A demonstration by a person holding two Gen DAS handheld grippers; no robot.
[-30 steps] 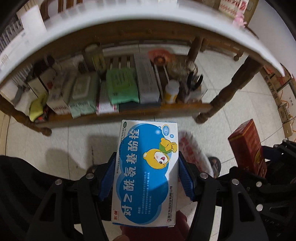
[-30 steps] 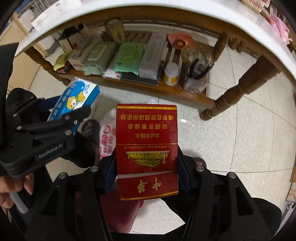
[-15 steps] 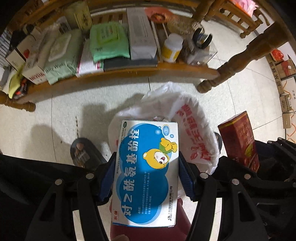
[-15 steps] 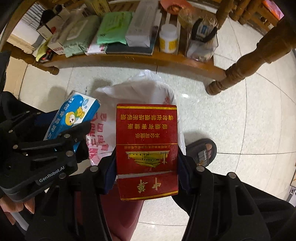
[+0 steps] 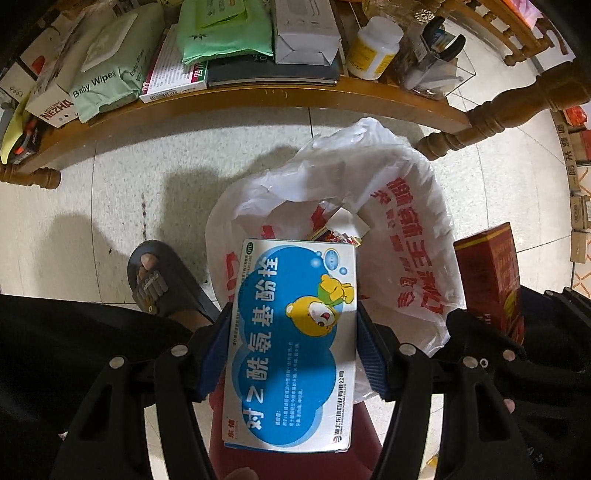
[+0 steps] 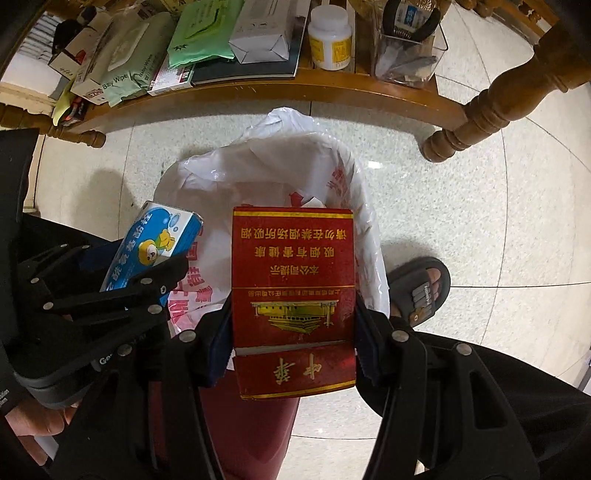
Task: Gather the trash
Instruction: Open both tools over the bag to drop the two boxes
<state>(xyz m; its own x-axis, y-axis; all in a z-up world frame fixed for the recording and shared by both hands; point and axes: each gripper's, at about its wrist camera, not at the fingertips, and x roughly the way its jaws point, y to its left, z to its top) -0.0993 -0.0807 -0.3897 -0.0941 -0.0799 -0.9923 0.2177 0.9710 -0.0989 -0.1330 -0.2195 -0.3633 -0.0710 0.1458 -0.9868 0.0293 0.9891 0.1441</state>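
So over on the left there's a foot in a dark slipper (image 5: pixel 162 284) planted on the pale tiled floor (image 5: pixel 110 206), just beside the bin. The left gripper (image 5: pixel 293 347) is pointing down and its blue pads are clamped on both long edges of a blue-and-white medicine box (image 5: pixel 291 347) with a cartoon bear on it, held right over the near edge of the white plastic bag (image 5: pixel 399 221) with red printing. That bag lines a dark red bin (image 6: pixel 251 435), its mouth is open, and you can spot some colourful wrappers (image 5: pixel 332 234) inside. Just to the right, the right gripper (image 6: pixel 293 332) is squeezed on the sides of a red cigarette pack (image 6: pixel 293 280) with gold lettering, also hanging above the bag's opening, close beside the medicine box without touching it. Further right there's another slippered foot (image 6: pixel 421 288). On the far side runs a low wooden shelf (image 5: pixel 258 98) stacked with baby wipes (image 5: pixel 107 77), a green pack (image 5: pixel 221 29), a white box (image 5: pixel 306 33) and a yellow-labelled bottle (image 5: pixel 375 50).
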